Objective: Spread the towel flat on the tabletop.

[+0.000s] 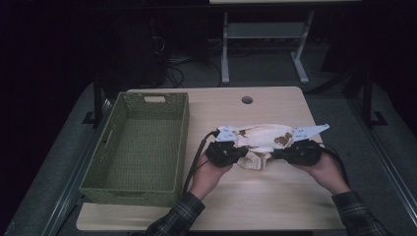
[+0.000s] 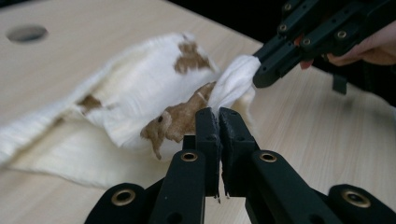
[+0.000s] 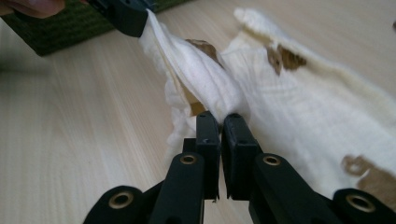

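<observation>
Both the left tool (image 2: 218, 112) and right tool (image 3: 218, 115) are clamped on the cloth (image 1: 263, 137); thin pinches could slip if they pull apart

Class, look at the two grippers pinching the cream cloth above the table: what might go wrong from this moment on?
1. Both the left gripper and the right gripper pinch only a thin edge of the cloth, so it may slip out under tension.
2. Most of the cloth lies bunched on the table; lifting may leave it folded, not spread.
3. The green basket sits close to the left hand; a wide swing might bump it.
</observation>
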Tool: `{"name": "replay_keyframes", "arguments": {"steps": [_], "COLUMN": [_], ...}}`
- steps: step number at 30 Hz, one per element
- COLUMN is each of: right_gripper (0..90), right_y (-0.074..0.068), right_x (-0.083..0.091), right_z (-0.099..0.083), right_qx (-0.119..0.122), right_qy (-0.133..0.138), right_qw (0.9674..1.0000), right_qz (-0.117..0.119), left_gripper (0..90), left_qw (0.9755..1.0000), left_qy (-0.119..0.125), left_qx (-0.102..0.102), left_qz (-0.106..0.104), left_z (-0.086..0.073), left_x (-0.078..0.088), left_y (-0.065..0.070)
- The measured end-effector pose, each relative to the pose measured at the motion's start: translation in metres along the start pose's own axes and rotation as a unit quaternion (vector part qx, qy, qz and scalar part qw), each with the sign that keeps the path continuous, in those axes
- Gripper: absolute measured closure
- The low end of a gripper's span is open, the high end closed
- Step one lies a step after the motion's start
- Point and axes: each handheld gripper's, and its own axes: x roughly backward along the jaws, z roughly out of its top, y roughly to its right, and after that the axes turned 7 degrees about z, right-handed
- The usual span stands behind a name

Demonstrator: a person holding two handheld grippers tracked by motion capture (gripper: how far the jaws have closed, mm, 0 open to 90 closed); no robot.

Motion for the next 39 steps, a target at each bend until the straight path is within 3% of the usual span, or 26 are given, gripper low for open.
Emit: {"name": "replay_keyframes", "arguments": {"steps": [4,7,14,16,20,24,28,33,36,39], "right_gripper": [85.2,84.8,84.7,84.7,84.6,80.8,71.0,73.6,77.1,79.1], "right_y": [-0.005,-0.006,0.014,0.021,0.038,0.044,0.042,0.027,0.017,0.011], "right_x": [0.007,0.007,-0.026,-0.035,-0.049,-0.053,-0.040,-0.021,-0.021,-0.031], "right_z": [0.011,0.017,0.006,0.000,-0.009,-0.012,-0.012,-0.011,-0.014,-0.016], "right_qx": [0.012,0.019,-0.003,-0.011,-0.023,-0.036,-0.048,-0.044,-0.037,-0.029], "right_qy": [0.011,0.005,-0.045,-0.061,-0.085,-0.094,-0.070,-0.037,-0.036,-0.050], "right_qw": [0.9999,0.9997,0.9990,0.9980,0.9956,0.9942,0.9958,0.9982,0.9987,0.9983], "right_qz": [0.006,0.012,-0.001,-0.010,-0.034,-0.039,-0.033,-0.017,-0.004,0.008], "left_gripper": [86.1,85.8,85.6,85.6,85.3,79.1,67.7,66.2,71.3,74.8], "left_qw": [0.9996,0.9996,0.9988,0.9983,0.9961,0.9955,0.9963,0.9983,0.9988,0.9979], "left_qy": [0.019,0.008,-0.040,-0.050,-0.078,-0.083,-0.073,-0.052,-0.049,-0.061], "left_qx": [-0.016,-0.017,0.001,0.011,0.011,0.016,0.007,0.003,0.002,0.002], "left_qz": [0.015,0.021,0.027,0.028,0.039,0.044,0.045,0.024,0.003,-0.021], "left_z": [0.014,0.018,0.001,-0.004,-0.014,-0.017,-0.013,-0.008,-0.012,-0.021], "left_x": [0.017,0.018,-0.016,-0.028,-0.054,-0.060,-0.047,-0.023,-0.016,-0.023], "left_y": [-0.001,-0.005,-0.021,-0.024,-0.029,-0.029,-0.025,-0.010,0.003,0.014]}}
